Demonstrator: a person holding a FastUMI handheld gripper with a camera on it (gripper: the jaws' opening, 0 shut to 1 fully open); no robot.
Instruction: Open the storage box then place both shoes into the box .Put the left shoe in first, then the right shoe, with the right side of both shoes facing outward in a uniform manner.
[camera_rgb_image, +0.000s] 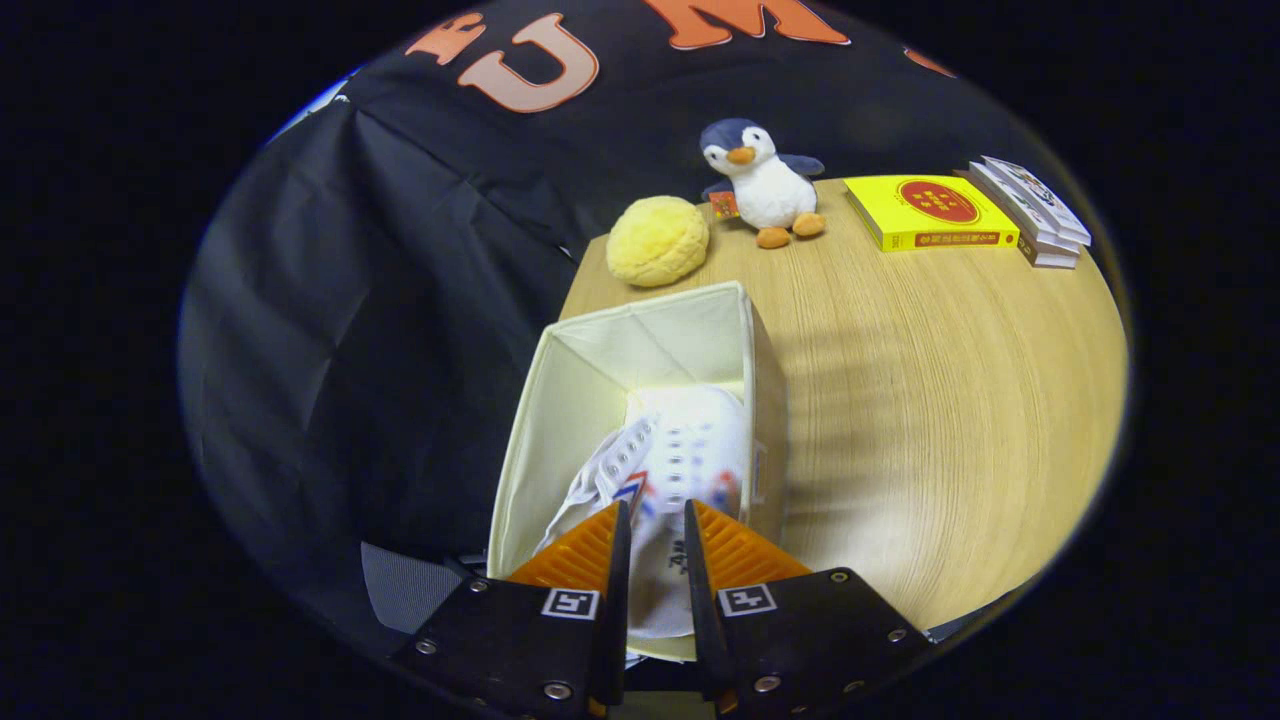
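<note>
Tongs (652, 528) nearly together, orange fingers (585, 550) pinching what looks like the heel or collar of a white shoe (672, 455); both pads appear to press on the fabric between them, so I read it as clamped on the shoe. Shoe hangs toe-forward into the open storage box (560, 400), a cream fabric bin at the near-left corner of the counter (930, 400). Eyelets and laces face up and left; red-blue mark near the fingers.

Step in hand, by my reading: lowering a shoe into the box. To do it well, keep the grip firm until the sole meets the floor of the box, hold the shoe close along one wall so room is left beside it, check that the right flank faces outward, then part the fingers and lift straight up clear of the soft rim.

Hard to make out: whether this is the left or right shoe, and whether another shoe already lies under it, since the white shape blurs together. Box floor hidden by the shoe. Near wall of the box is cut off behind the fingers. No lid visible.

Beyond the box: yellow round plush (657, 240), penguin toy (762, 185), yellow book (925, 212), stacked books (1035, 210).
</note>
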